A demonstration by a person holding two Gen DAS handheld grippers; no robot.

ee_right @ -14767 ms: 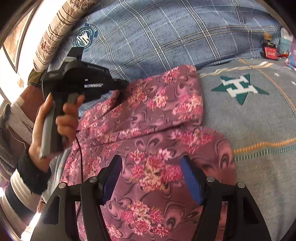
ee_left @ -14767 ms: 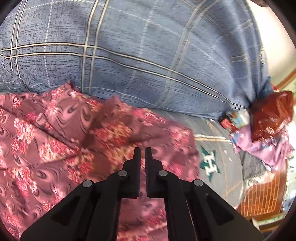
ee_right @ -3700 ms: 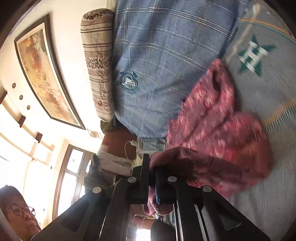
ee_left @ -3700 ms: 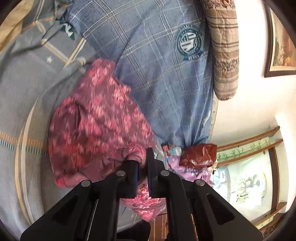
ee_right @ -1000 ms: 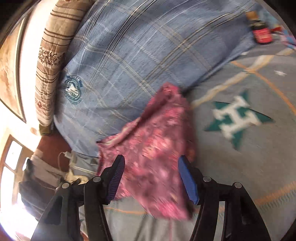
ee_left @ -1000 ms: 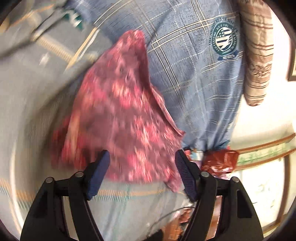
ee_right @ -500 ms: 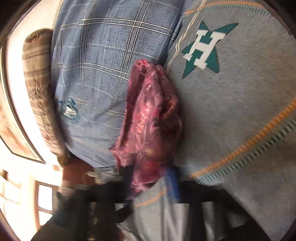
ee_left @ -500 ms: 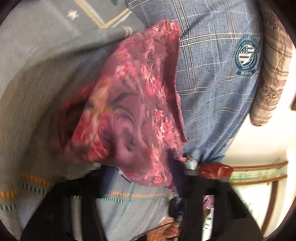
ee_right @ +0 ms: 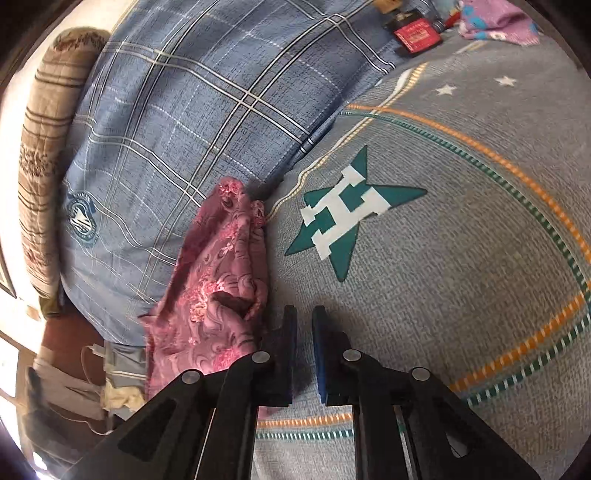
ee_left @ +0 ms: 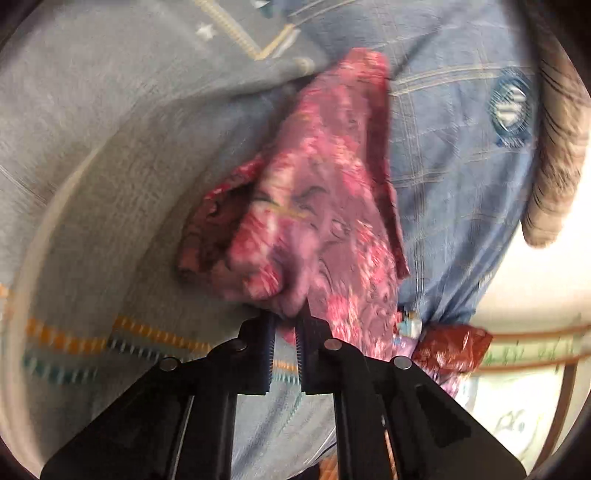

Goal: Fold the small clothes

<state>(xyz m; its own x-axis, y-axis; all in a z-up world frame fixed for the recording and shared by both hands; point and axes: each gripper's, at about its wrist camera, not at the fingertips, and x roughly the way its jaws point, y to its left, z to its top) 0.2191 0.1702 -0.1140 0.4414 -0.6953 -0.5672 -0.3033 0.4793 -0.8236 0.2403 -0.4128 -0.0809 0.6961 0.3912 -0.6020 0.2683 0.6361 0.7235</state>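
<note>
A small maroon garment with pink flowers (ee_left: pixel 325 192) lies bunched in a narrow heap on the grey bedspread (ee_left: pixel 92 147), against a blue plaid pillow (ee_left: pixel 450 155). My left gripper (ee_left: pixel 286 321) is shut on the garment's near edge. In the right wrist view the garment (ee_right: pixel 221 280) lies left of my right gripper (ee_right: pixel 303 317), whose jaws stand nearly together with nothing between them, over the bare bedspread (ee_right: pixel 443 277).
A striped brown bolster (ee_right: pixel 40 155) lies behind the plaid pillow (ee_right: pixel 207 110). A red packet (ee_right: pixel 415 35) and purple cloth (ee_right: pixel 495 22) sit at the far end of the bed. A red bag (ee_left: pixel 450 350) lies past the bed's edge. A green star logo (ee_right: pixel 351 214) marks the bedspread.
Both grippers were open over the garment a second ago. The left one has closed on the garment's edge; the right one has closed empty and now sits to the garment's right.
</note>
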